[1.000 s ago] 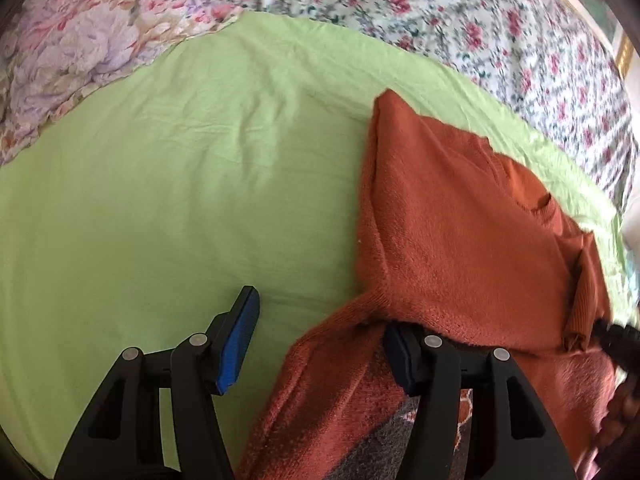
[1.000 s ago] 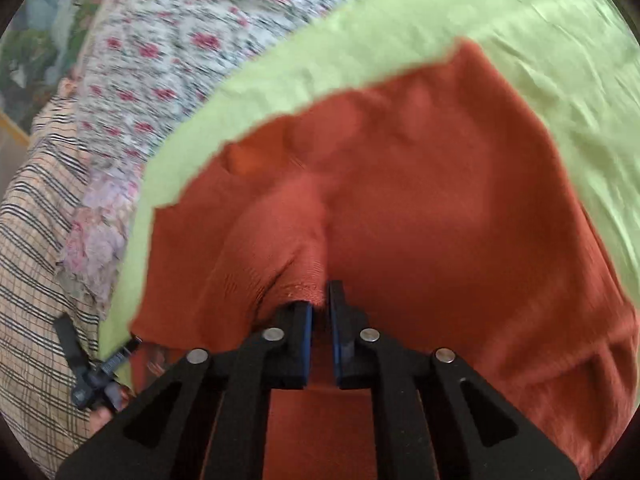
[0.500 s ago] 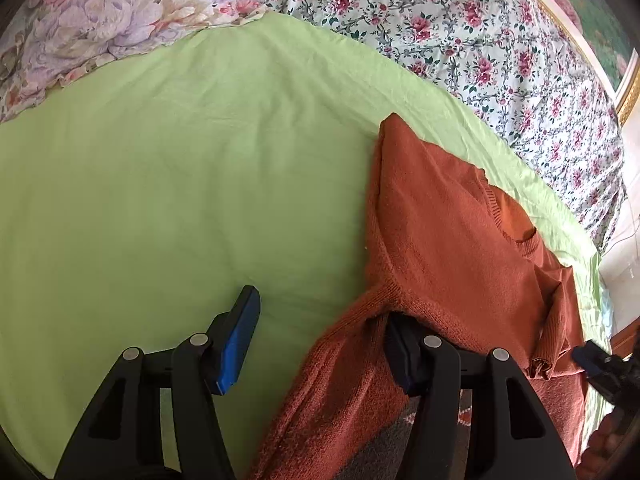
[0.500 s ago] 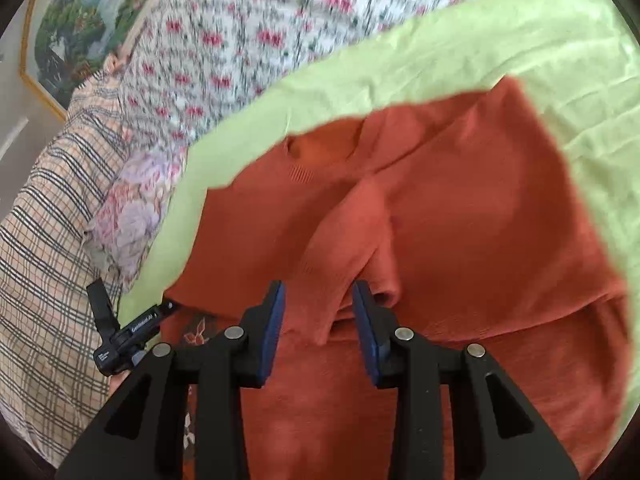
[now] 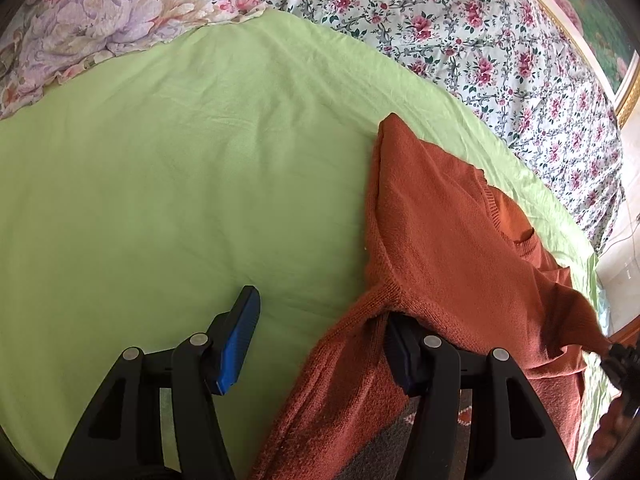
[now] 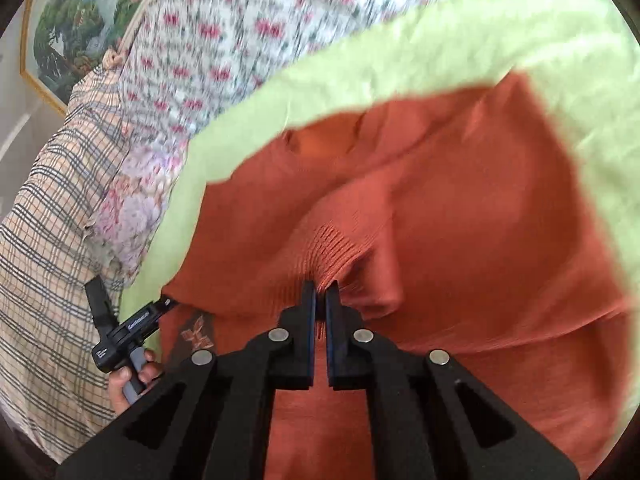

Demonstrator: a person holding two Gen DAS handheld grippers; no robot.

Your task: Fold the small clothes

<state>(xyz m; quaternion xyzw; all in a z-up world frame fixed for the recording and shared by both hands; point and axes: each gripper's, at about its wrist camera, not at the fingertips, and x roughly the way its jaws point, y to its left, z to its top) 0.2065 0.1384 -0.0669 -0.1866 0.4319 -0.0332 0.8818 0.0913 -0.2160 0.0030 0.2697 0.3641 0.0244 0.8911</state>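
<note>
A rust-orange knitted sweater [image 5: 448,240] lies on the green sheet [image 5: 180,184], its sleeve folded across the body. My right gripper [image 6: 320,294] has its jaws closing on the ribbed sleeve cuff [image 6: 332,248], the pads pinching it and lifting it slightly. My left gripper [image 5: 320,340] stands open at the sweater's left edge. Its left pad [image 5: 240,344] is over bare sheet, and its right finger [image 5: 404,356] is tucked under the other sleeve. The left gripper [image 6: 132,320] also shows in the right wrist view, held by a hand.
A floral quilt [image 5: 460,24] and a pale flowered pillow [image 5: 100,12] border the sheet at the back. A plaid blanket [image 6: 48,208] lies to the left in the right wrist view. A framed picture [image 6: 68,28] hangs behind. Bare green sheet spreads left of the sweater.
My right gripper opened, let the sleeve drop, then shut again on the ribbed cuff and rose a little. My left gripper stayed open in place, rolling slightly.
</note>
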